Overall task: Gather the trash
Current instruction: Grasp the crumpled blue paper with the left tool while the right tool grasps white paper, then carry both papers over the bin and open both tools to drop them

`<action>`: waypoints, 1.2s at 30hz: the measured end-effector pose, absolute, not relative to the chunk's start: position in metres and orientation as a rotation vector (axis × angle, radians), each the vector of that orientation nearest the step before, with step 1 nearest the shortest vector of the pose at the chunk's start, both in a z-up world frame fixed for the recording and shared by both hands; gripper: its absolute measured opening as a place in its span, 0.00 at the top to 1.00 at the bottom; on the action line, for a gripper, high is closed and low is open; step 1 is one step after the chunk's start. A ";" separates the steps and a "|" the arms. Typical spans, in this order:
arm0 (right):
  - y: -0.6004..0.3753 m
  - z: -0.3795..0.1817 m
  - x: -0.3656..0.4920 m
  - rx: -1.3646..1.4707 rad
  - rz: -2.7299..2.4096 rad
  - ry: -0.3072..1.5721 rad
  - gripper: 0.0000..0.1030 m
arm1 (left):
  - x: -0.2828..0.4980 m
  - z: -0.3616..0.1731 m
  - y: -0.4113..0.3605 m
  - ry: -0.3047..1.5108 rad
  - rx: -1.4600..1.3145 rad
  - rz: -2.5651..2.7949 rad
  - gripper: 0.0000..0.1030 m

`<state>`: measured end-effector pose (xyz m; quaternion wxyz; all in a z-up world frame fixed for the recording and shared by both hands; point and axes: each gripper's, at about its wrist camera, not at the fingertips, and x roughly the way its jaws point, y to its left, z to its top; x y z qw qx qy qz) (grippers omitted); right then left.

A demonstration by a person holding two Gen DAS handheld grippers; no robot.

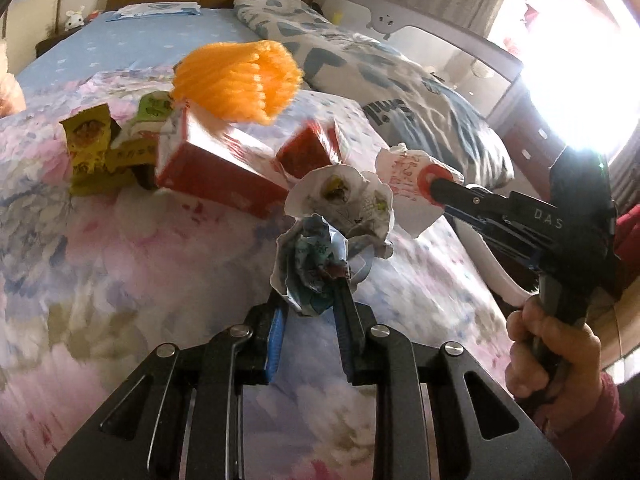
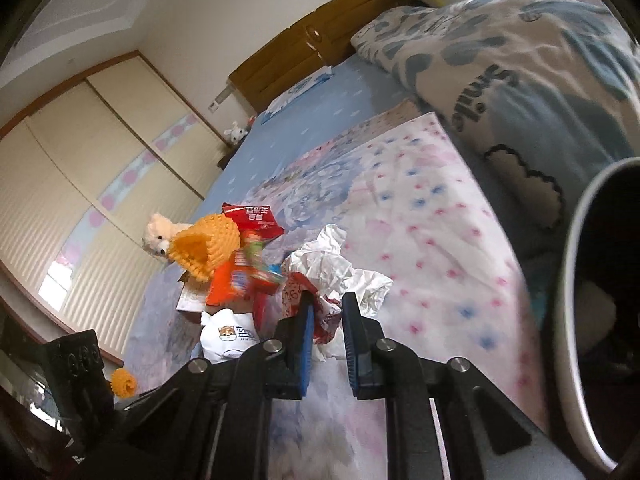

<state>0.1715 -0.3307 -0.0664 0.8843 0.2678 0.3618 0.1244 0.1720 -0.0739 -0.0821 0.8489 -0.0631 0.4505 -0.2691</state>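
In the left wrist view my left gripper [image 1: 310,290] is shut on a crumpled white wrapper with blue print [image 1: 316,264], just above the flowered bedspread. Behind it lies a crumpled white paper [image 1: 344,196]. From the right, my right gripper [image 1: 434,184] holds a white paper with red print [image 1: 400,172]. In the right wrist view that gripper [image 2: 328,304] pinches the same red-printed paper [image 2: 326,312], with white crumpled paper [image 2: 332,268] just beyond. Further trash lies in a pile: an orange foam net [image 1: 240,80], red boxes [image 1: 212,164] and yellow-green wrappers [image 1: 92,148].
A bin with a white rim [image 2: 568,320] stands close at the right of the right wrist view. A folded quilt [image 2: 500,60] lies across the bed behind. A teddy bear [image 2: 158,236], a small orange net [image 2: 123,382] and a white cat-print bag [image 2: 230,336] are at the left.
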 end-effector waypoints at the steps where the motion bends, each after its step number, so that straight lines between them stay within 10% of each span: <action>1: -0.333 -0.066 0.167 0.558 0.252 0.749 0.87 | 0.170 -0.081 -0.075 0.949 -0.130 -0.572 0.79; 36: -0.440 -0.046 0.041 0.602 0.009 0.642 0.87 | 0.138 -0.050 -0.204 0.926 0.057 -0.754 0.79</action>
